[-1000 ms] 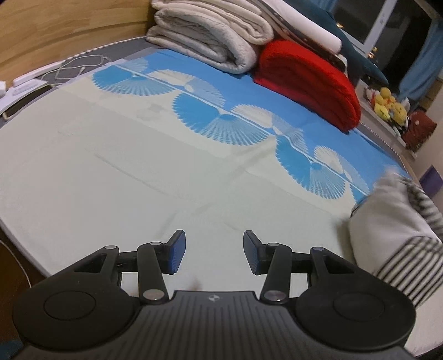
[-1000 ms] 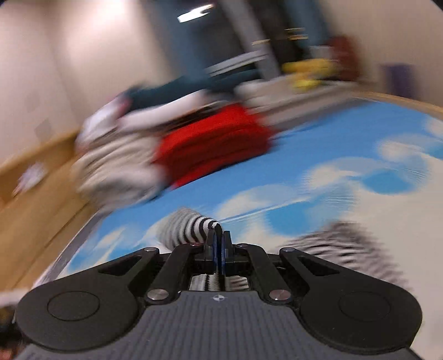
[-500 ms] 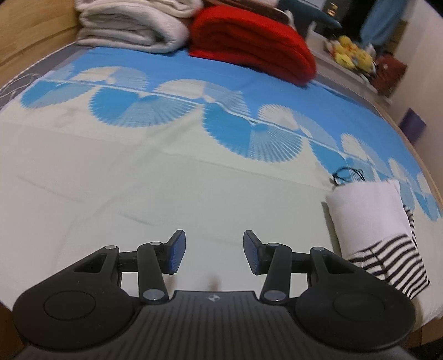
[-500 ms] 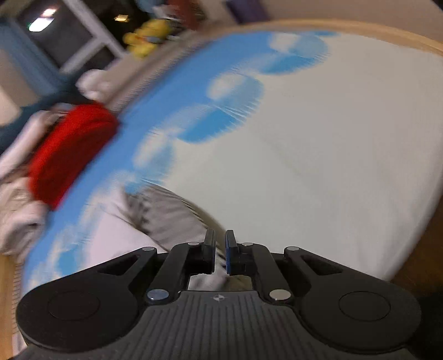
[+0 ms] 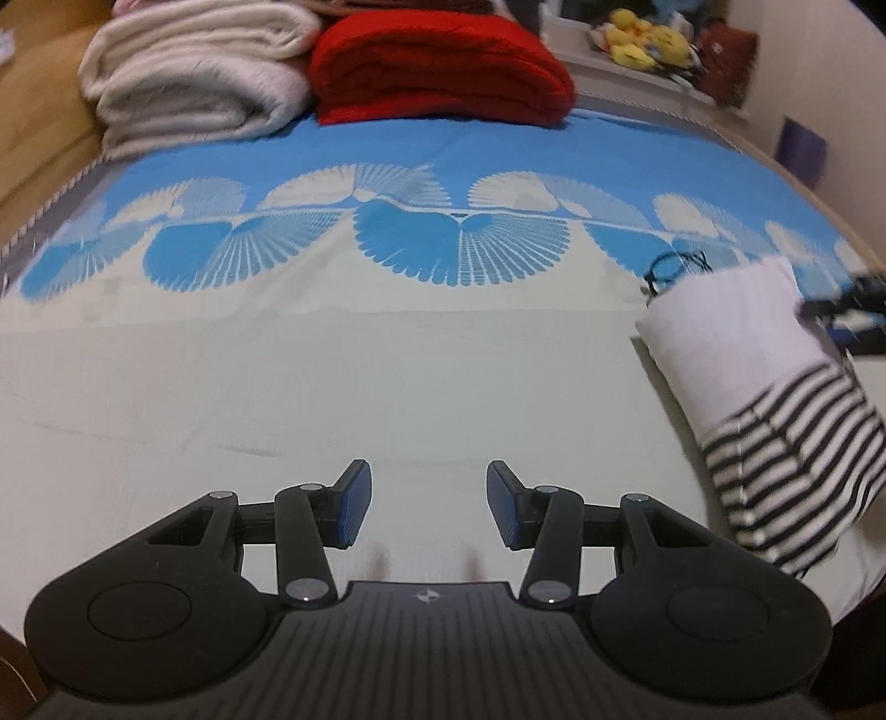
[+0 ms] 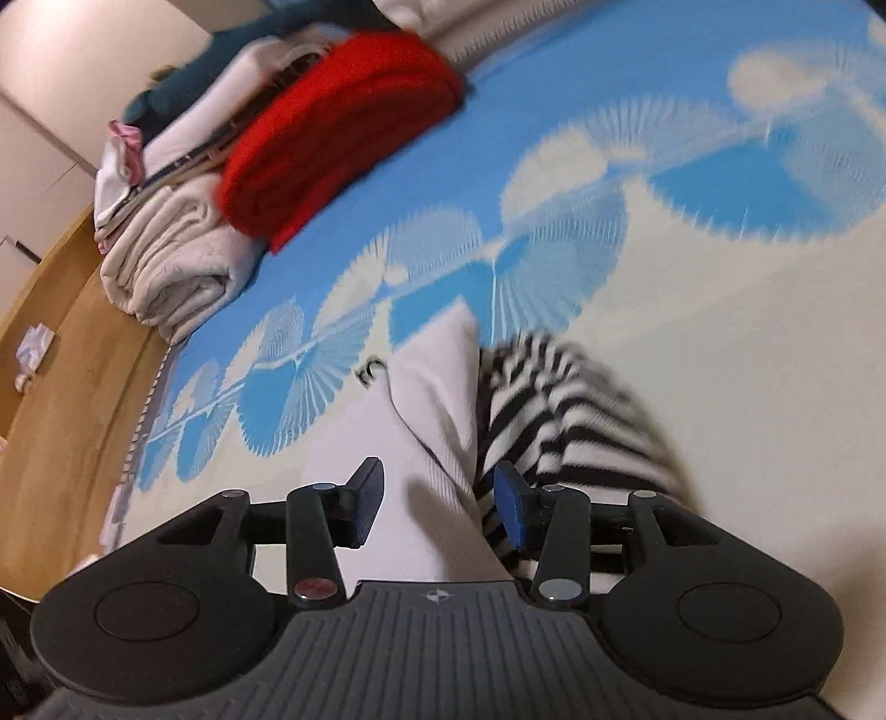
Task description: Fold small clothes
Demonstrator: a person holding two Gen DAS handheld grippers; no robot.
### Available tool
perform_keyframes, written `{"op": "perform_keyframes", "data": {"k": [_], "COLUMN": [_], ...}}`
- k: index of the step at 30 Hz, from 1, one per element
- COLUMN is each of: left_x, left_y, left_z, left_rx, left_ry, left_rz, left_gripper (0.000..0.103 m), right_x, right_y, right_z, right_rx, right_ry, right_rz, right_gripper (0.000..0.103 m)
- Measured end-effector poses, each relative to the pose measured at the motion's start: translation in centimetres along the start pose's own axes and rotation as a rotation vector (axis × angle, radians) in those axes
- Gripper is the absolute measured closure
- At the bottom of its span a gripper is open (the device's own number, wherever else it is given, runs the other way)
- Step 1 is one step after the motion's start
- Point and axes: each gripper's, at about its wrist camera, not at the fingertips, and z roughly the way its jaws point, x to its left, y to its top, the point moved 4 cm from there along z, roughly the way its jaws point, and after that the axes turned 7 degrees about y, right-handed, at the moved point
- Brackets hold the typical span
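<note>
A small folded garment, white (image 5: 731, 338) with a black-and-white striped part (image 5: 797, 459), lies on the bed sheet (image 5: 387, 360) at the right of the left wrist view. My left gripper (image 5: 429, 512) is open over bare pale sheet, well to the garment's left. My right gripper (image 6: 437, 509) hovers just over the garment (image 6: 437, 399) while its jaws are opening. The white fold shows in the gap between them, and the pads do not press it. The striped part (image 6: 554, 421) lies by the right finger.
A red folded blanket (image 5: 443, 66) and a cream one (image 5: 194, 72) are stacked at the bed's far end. A thin black cord (image 5: 675, 266) lies beside the garment. Yellow plush toys (image 5: 648, 39) sit beyond the bed. A wooden surround (image 6: 61, 387) runs along the bed's left side.
The right gripper was shut on the striped garment, came down to the bed and has opened. The garment now rests on the sheet. The left gripper moved sideways and stayed open.
</note>
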Motion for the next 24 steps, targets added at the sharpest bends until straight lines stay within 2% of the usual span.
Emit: {"op": "perform_keyframes", "data": {"k": [3,6,9,13,14,16,17,18,20,21,22,24], "left_x": [-0.8,-2.4,-6.4,-13.8,-15.5,-18.3,-19.3,-20.1,-21.2,-21.7,-22.2,-23.4], "left_y": [-0.4,0.1,1.2,2.8,3.0,3.2,3.1,3.0,2.6,2.5,2.1,0.9], "left_z": [-0.6,-1.4,-1.9,-2.2,-2.1,-1.6,-1.3,-0.8,0.2,0.7,1.2,2.3], "left_rx": [-0.019,-0.033,-0.033,-0.023,-0.014,-0.001,0.004,0.013,0.038,0.052,0.066,0.121], "left_ry": [0.0,-0.041,-0.097,-0.185,-0.201,-0.195,-0.182,-0.168,-0.159,-0.17,-0.184,-0.216], "left_rz": [0.005,-0.075,-0.12,-0.127,-0.133,-0.144,-0.154,-0.167,-0.201,-0.204,-0.198,-0.133], "left_gripper": [0.052,0.051,0.045,0.031,0.026,0.022,0.022,0.022,0.022,0.021,0.02,0.02], "right_x": [-0.4,-1.4,-2.2,-3.6,-3.6,-3.3,-3.0,-2.5,-1.5,-1.2,-1.5,-4.2], "right_y": [0.3,0.4,0.8,1.5,1.7,2.2,2.5,3.0,4.0,4.3,4.4,4.4], "right_z": [0.7,-0.2,-0.6,-0.1,0.0,0.0,-0.4,-1.5,-4.8,-6.2,-7.2,-7.3], "right_rx": [-0.006,-0.044,-0.062,-0.073,-0.081,-0.091,-0.111,-0.149,-0.24,-0.274,-0.297,-0.286], "right_ry": [0.027,0.1,0.123,0.144,0.153,0.184,0.189,0.217,0.335,0.347,0.312,0.166], "right_rz": [0.038,0.152,0.169,0.243,0.253,0.253,0.247,0.248,0.263,0.223,0.197,0.237], "right_gripper": [0.056,0.056,0.056,0.059,0.065,0.094,0.099,0.1,0.1,0.1,0.1,0.1]}}
